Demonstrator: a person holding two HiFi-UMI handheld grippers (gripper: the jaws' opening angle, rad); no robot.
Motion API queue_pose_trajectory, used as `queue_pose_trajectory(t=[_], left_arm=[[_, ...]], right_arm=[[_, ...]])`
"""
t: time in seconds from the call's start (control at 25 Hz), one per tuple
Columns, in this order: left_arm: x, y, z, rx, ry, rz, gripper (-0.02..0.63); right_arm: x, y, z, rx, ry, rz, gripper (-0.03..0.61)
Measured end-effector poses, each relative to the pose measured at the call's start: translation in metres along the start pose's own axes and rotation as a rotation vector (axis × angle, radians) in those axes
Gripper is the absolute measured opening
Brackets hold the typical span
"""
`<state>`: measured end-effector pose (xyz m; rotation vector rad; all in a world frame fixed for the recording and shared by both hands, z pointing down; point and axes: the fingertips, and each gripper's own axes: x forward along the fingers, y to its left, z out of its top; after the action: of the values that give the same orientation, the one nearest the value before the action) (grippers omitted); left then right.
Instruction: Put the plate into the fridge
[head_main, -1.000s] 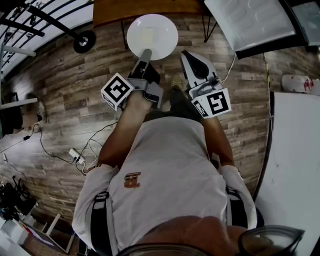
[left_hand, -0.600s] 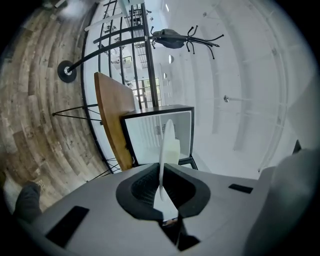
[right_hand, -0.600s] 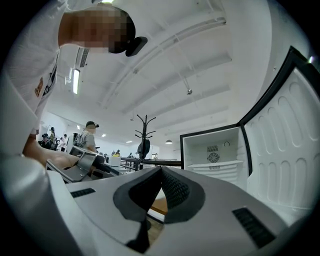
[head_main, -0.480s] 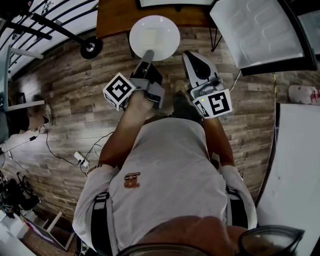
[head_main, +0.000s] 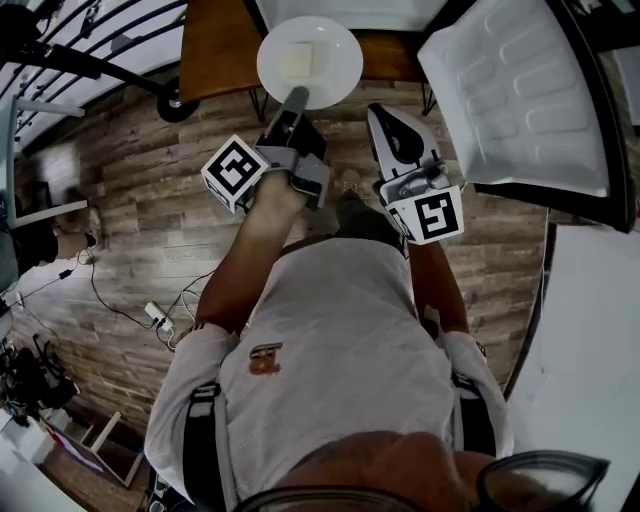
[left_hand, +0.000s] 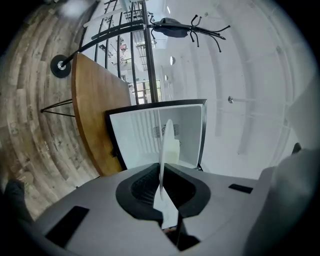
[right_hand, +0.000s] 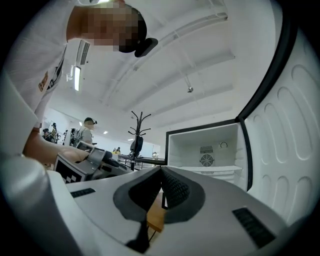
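A white plate (head_main: 310, 60) carrying a pale square slab of food (head_main: 299, 62) hangs level in front of the open fridge (head_main: 345, 12). My left gripper (head_main: 295, 100) is shut on the plate's near rim. In the left gripper view the plate (left_hand: 164, 150) stands edge-on between the jaws, with the fridge's white inside (left_hand: 145, 135) straight behind it. My right gripper (head_main: 388, 115) is beside it on the right, shut with nothing in it. In the right gripper view the fridge's shelf and fan (right_hand: 206, 150) show, with its door (right_hand: 287, 125) swung wide to the right.
A wooden table (head_main: 215, 40) bears the fridge; its thin black legs reach the plank floor. The open fridge door (head_main: 510, 90) fills the upper right. A white counter (head_main: 590, 330) runs along the right. Cables and a power strip (head_main: 155, 312) lie on the floor at left.
The plate and both grippers have moved forward toward the fridge; the plate now hangs over the table's edge at the fridge's opening. The left grip is unchanged.
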<state>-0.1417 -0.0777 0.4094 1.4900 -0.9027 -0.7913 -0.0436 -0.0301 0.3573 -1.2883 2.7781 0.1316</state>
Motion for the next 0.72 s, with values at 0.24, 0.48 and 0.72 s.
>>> queue_pose_trajectory(t=[0.24, 0.48, 0.72], left_arm=[[0.086, -0.004, 0.006, -0.005, -0.018, 0.008, 0.031], [0.151, -0.013, 0.015, 0.004, -0.041, -0.008, 0.031], [0.208, -0.028, 0.018, 0.003, -0.051, -0.018, 0.031]], right_arm=[[0.026, -0.069, -0.014, 0.017, 0.015, 0.016, 0.032], [0.045, -0.115, -0.015, 0.030, -0.037, 0.017, 0.032], [0.057, -0.147, -0.014, 0.035, -0.044, 0.047, 0.032]])
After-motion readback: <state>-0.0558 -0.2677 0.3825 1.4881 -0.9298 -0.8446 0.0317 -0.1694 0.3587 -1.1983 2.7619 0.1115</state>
